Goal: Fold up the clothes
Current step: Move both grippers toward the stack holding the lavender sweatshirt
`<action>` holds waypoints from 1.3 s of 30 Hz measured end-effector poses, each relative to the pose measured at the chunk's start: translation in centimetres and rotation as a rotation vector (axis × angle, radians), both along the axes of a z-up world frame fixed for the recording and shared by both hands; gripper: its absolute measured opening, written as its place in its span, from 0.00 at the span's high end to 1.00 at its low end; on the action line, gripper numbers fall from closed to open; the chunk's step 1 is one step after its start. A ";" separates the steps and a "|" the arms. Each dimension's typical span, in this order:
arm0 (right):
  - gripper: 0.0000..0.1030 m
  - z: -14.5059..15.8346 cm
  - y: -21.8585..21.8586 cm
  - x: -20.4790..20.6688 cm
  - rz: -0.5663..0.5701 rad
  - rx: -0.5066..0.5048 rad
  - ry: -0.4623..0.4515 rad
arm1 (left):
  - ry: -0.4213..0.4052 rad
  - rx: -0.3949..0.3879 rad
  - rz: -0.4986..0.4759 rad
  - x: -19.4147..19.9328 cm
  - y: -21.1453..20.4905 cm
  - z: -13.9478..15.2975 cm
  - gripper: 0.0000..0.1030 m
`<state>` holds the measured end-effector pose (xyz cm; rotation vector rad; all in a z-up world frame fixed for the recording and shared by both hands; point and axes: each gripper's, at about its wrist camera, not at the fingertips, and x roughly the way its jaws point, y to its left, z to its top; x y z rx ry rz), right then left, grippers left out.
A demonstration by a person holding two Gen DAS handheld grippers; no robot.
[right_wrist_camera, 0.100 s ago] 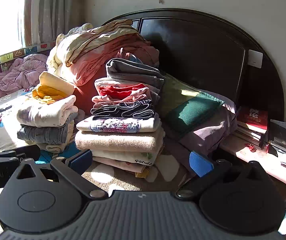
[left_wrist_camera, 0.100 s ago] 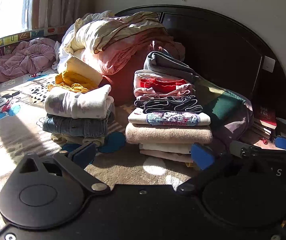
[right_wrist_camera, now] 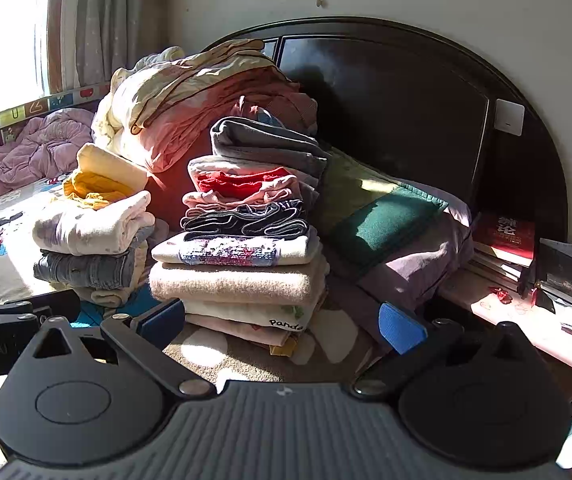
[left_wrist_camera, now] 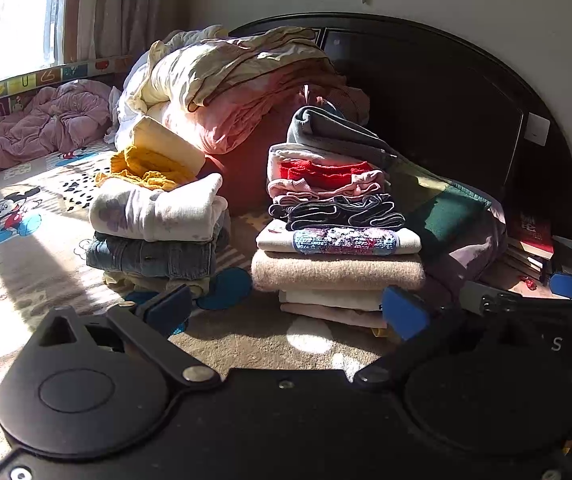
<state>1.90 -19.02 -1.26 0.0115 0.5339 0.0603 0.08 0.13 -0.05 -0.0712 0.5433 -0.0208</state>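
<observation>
**Blue-padded jaws held apart before two folded stacks**

Blue pads are seen on both tools: the left gripper (left_wrist_camera: pixel 286 312) and the right gripper (right_wrist_camera: pixel 282 320) are each held with jaws apart, and nothing is gripped. On the bed (left_wrist_camera: pixel 26 280), a taller stack of folded clothes (left_wrist_camera: pixel 338 240) is set just beside a shorter stack (left_wrist_camera: pixel 154 236), the two apart. Behind them a heap of bedding (left_wrist_camera: pixel 238 92) is piled against the dark headboard (left_wrist_camera: pixel 446 120). Books (right_wrist_camera: pixel 506 240) are stacked to the right.
</observation>
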 end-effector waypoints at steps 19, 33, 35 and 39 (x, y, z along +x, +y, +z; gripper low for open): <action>0.01 0.1 -0.1 0.6 -0.007 -0.002 0.000 | -0.005 -0.008 0.002 0.5 -0.4 0.2 0.00; 0.01 0.0 -0.3 0.4 -0.013 0.000 0.002 | -0.001 -0.009 0.008 0.5 -0.6 0.0 0.00; 0.01 -0.1 -0.3 0.4 -0.013 0.001 0.004 | -0.001 -0.008 0.009 0.5 -0.6 -0.1 0.00; 0.01 -0.2 -0.3 0.5 -0.016 0.001 0.007 | 0.000 -0.008 0.009 0.6 -0.7 -0.2 0.00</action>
